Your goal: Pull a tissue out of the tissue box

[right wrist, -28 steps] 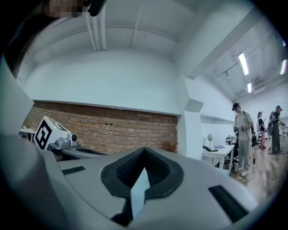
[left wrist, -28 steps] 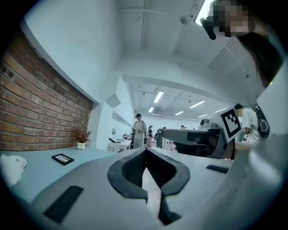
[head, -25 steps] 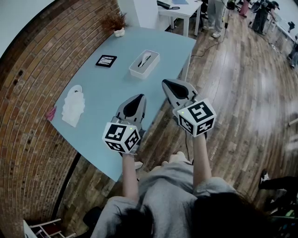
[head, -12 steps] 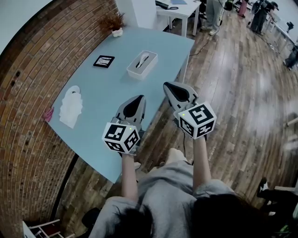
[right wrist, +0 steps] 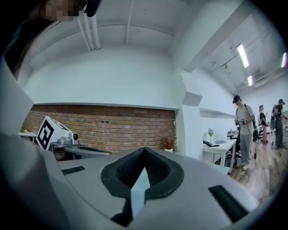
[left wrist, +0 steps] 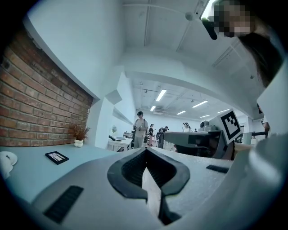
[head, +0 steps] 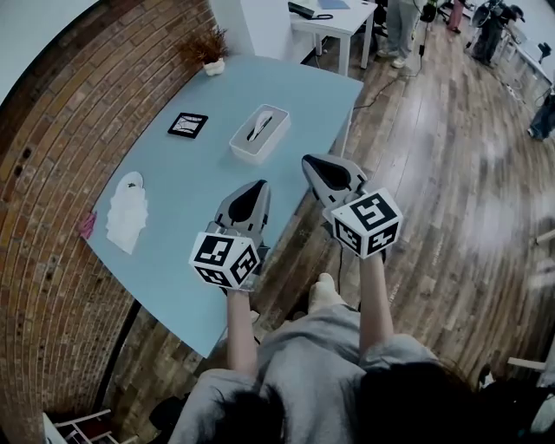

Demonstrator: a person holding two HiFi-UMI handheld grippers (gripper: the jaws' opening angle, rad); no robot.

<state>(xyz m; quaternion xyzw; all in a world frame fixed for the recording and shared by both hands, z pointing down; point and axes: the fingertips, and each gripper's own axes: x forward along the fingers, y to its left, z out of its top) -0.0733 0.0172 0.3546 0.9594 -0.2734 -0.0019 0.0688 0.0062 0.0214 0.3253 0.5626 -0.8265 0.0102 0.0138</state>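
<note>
The white tissue box [head: 258, 133] stands on the light-blue table [head: 173, 260], towards its far right side, with a tissue showing in its top slot. Both grippers hang in the air short of it, pointing level. My left gripper [head: 261, 183] is over the table's near right edge, jaws shut with nothing between them [left wrist: 145, 152]. Just off that edge, over the wooden floor, my right gripper [head: 306, 159] is also shut and empty [right wrist: 144, 150]. In neither gripper view is the box visible.
A black card [head: 187, 125] lies left of the box. A crumpled white tissue [head: 127, 212] and a pink scrap [head: 86, 225] lie by the brick wall. A small potted plant [head: 208, 52] stands at the table's far end. People stand by a white desk [head: 338, 17] beyond.
The table and the box have slid down and left in the head view while both grippers keep their place in it: they have come closer to the box. Both stayed shut.
</note>
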